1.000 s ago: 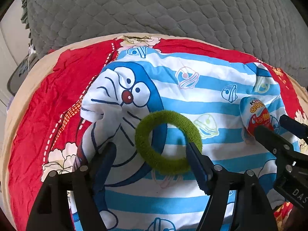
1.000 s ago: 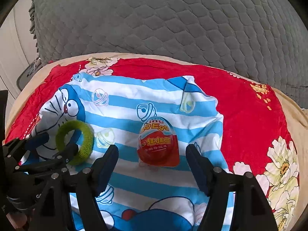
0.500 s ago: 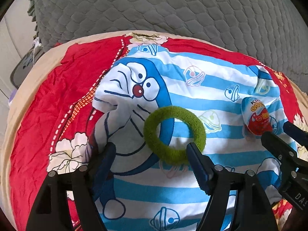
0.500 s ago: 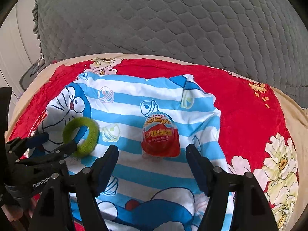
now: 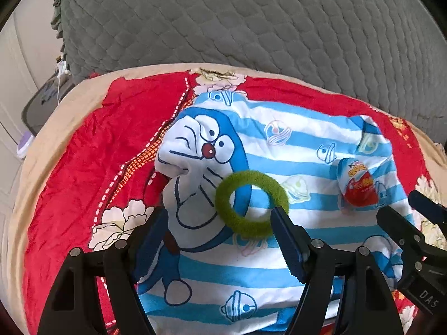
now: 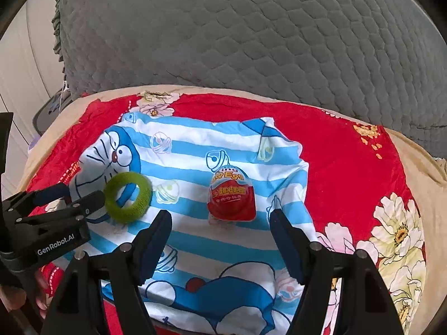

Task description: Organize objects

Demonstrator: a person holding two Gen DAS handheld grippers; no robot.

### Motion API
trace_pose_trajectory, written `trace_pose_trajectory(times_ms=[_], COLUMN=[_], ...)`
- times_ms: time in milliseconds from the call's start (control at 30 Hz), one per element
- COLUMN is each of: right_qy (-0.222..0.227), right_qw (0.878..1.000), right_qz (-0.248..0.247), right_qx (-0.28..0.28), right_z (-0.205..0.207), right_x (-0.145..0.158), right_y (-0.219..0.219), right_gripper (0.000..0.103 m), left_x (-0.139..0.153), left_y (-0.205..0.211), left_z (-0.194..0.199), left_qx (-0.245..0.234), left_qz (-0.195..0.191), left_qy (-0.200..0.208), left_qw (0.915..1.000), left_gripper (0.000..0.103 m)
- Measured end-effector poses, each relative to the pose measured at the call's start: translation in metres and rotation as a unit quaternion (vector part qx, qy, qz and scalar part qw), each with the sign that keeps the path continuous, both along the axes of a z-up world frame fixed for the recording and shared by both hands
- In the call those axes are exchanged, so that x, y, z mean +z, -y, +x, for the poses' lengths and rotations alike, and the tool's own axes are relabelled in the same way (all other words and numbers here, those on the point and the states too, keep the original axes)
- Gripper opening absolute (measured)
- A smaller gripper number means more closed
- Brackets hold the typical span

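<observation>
A green fuzzy ring (image 5: 251, 203) lies flat on a blue-and-white striped cartoon cloth (image 5: 279, 276). My left gripper (image 5: 219, 217) hangs open above the ring's near side, nothing between its fingers. To the right on the same cloth lies a red and white toy egg (image 6: 232, 192), blue at its top. The right gripper (image 6: 220, 217) is open just short of the egg, apart from it. In the right wrist view the ring (image 6: 128, 196) lies beside the left gripper (image 6: 83, 191). In the left wrist view the egg (image 5: 357, 184) sits ahead of the right gripper (image 5: 408, 212).
The cloth is spread on a red floral sheet (image 6: 349, 173) over a beige surface. A grey quilted cushion (image 5: 251, 28) rises behind it. A pale wall and a dark mat (image 5: 42, 103) lie at the far left. A hand (image 6: 16, 298) shows at the lower left.
Both grippers have lifted and drawn back from the cloth, so the ring and the egg look smaller and farther off. Neither object has moved. The jaws stay as wide as before.
</observation>
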State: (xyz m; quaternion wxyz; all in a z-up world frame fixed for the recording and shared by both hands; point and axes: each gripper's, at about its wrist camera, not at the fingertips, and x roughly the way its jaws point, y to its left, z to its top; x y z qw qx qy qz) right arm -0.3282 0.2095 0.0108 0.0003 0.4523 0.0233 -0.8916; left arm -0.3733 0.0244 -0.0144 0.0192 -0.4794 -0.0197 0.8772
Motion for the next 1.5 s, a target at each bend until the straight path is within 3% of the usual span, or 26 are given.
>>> trace_pose_trajectory(times_ms=[467, 933, 1500], right_qy=[-0.022, -0.049, -0.075], right_qw=[1.0, 0.999, 0.997], right_qz=[-0.013, -0.022, -0.022], right_qx=[0.005, -0.002, 0.005], right_z=[0.029, 0.076, 0.135], right_x=[0.038, 0.081, 0.112], right_y=[0.002, 0.005, 0.013], right_gripper=[0.073, 0.081, 0.089], left_x=[0.031, 0.073, 0.095], left_y=[0.007, 0.013, 0.013], left_z=[0.032, 0.079, 0.141], left_qx=[0.004, 0.001, -0.009], left_qz=[-0.013, -0.012, -0.017], left_qy=[-0.013, -0.032, -0.052], left_qw=[0.9998, 0.9994, 0.9985], left_gripper=[0.077, 0.078, 0.08])
